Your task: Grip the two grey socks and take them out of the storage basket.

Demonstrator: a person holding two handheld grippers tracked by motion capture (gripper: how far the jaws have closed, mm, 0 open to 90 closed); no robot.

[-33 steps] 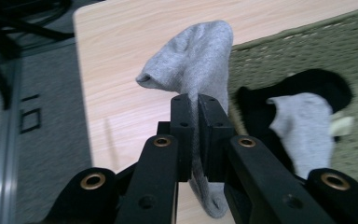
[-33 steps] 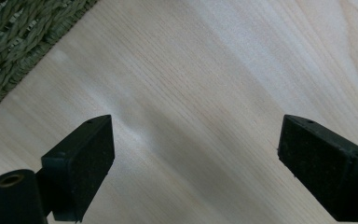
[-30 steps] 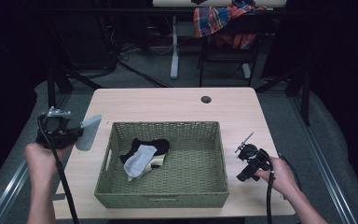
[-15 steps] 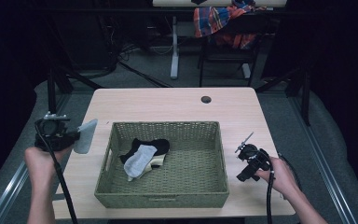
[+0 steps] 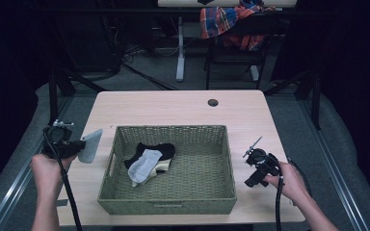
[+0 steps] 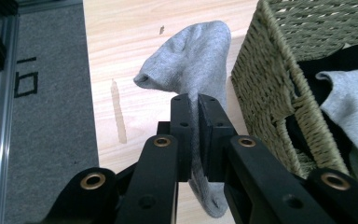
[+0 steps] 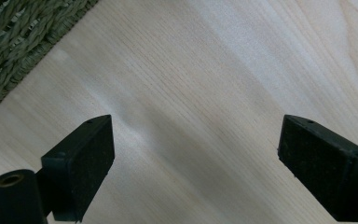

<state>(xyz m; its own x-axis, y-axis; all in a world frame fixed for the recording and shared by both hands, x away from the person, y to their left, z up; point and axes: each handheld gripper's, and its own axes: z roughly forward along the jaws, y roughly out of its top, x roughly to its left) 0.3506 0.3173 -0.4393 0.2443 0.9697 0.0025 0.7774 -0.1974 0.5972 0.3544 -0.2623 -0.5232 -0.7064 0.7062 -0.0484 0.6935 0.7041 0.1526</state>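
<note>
My left tongs [image 6: 198, 140], clamped on the soft grey cotton sock [image 6: 193, 58], have sunk beside the woven green basket [image 5: 125, 202]; my right tongs [image 7: 196, 168] gape empty.

The grey sock [image 6: 193, 58] is a soft knit piece, pinched at its middle so that its upper part stands up folded and creased while its lower end droops toward the table [image 6: 126, 42]. It hangs over the wood just beside the woven basket [image 6: 270, 79], outside its left wall.
</note>
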